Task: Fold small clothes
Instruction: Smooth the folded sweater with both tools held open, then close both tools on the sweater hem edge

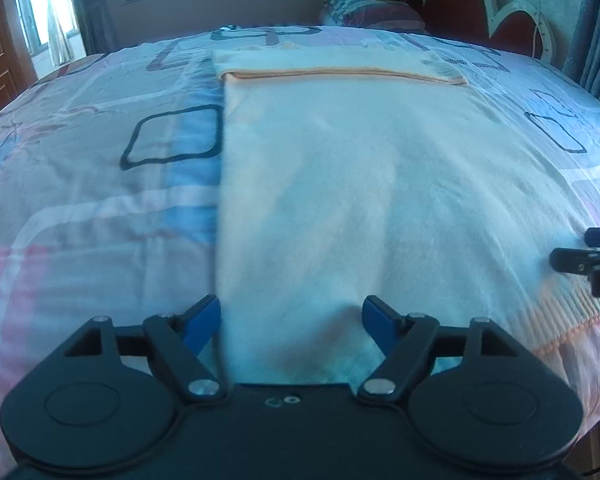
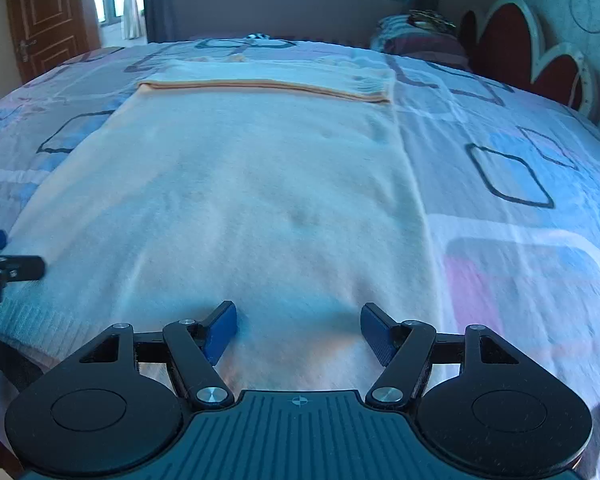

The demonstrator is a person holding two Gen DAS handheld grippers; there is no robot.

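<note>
Here's the cream garment (image 1: 340, 184) spread flat on the bed (image 1: 92, 200), and its long axis runs straight away from both cameras, from the near edge of the mattress toward the window wall. The far end is already turned back on itself: a folded band (image 1: 332, 66) lies crosswise, its orange-trimmed edge running left to right across the cloth. The near end shows a ribbed hem (image 2: 36, 320), low in the right wrist view.

Left gripper (image 1: 292, 320) hangs over the garment's left side edge, jaws wide apart, nothing between the blue pads, one pad over the bedspread and the other over the cloth. Right gripper (image 2: 298, 330) sits over the near part of the garment, closer to its right edge, jaws also spread wide, and only flat cloth shows beneath the gap. Neither pad pinches the fabric.

Each gripper peeks into the other's view at the side. A striped pillow (image 1: 364, 8) rests by the red headboard (image 1: 460, 4).
</note>
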